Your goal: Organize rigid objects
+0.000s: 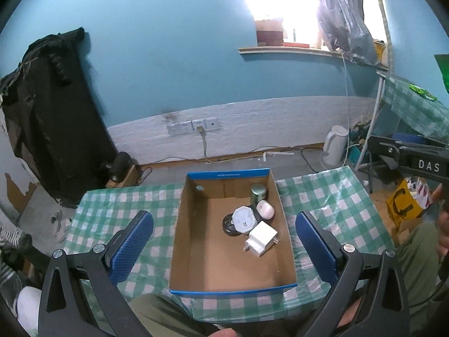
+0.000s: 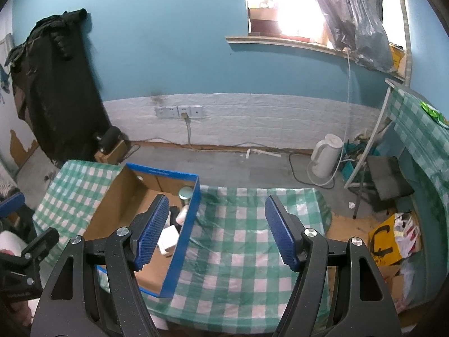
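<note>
Now the left gripper hangs wide and empty over the box; charger, disc and tin cluster at two o'clock inside. Right gripper, also released, shows mostly cloth.

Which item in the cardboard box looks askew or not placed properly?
The round white case looks odd: it lies partly on top of the black disc instead of flat on the box floor. The white charger beside it lies turned at an angle. All items crowd the far right corner; nothing appears spilled or damaged.
</note>
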`<state>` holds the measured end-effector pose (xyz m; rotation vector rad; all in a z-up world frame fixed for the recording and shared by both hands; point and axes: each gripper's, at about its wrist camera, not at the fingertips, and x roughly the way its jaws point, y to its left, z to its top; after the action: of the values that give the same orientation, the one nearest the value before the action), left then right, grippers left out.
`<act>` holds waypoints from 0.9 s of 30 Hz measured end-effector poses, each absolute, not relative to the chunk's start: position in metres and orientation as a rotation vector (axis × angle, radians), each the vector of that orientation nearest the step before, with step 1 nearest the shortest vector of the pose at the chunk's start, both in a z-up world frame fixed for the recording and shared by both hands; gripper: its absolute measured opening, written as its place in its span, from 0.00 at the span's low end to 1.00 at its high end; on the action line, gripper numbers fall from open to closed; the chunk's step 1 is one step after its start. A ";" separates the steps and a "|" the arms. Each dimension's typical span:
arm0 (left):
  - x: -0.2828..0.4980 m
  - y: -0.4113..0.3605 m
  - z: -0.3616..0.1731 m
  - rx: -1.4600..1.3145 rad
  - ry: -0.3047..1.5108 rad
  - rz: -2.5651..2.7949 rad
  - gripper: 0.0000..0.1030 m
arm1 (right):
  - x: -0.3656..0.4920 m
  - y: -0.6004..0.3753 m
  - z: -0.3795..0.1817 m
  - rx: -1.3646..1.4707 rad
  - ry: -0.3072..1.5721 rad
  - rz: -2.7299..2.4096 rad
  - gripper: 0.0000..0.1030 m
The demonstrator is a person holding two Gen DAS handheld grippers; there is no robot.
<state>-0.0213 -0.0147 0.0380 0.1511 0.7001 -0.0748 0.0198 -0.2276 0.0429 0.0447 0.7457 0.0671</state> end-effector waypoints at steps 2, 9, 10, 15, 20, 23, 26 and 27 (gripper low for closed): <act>-0.020 -0.013 0.036 0.141 0.709 -0.063 0.99 | 0.020 -0.227 0.043 0.042 0.747 0.066 0.68; -0.021 -0.012 0.028 0.145 0.735 -0.054 0.99 | 0.017 -0.231 0.044 0.039 0.752 0.057 0.69; -0.021 -0.013 0.028 0.148 0.737 -0.055 0.99 | 0.017 -0.232 0.044 0.038 0.753 0.053 0.69; -0.018 -0.013 0.027 0.146 0.753 -0.050 0.99 | 0.016 -0.233 0.044 0.041 0.752 0.049 0.68; -0.017 -0.009 0.025 0.139 0.768 -0.040 0.99 | 0.016 -0.233 0.044 0.042 0.751 0.049 0.69; -0.017 -0.007 0.024 0.136 0.774 -0.038 0.99 | 0.016 -0.234 0.044 0.042 0.752 0.050 0.69; -0.017 -0.007 0.022 0.140 0.782 -0.034 0.99 | 0.016 -0.234 0.044 0.042 0.754 0.050 0.69; -0.016 -0.007 0.021 0.141 0.787 -0.034 0.99 | 0.016 -0.235 0.044 0.042 0.756 0.049 0.69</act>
<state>-0.0164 -0.0070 0.0212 0.1414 0.7867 -0.0344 0.0158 -0.2345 0.0440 0.0424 0.7557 0.0493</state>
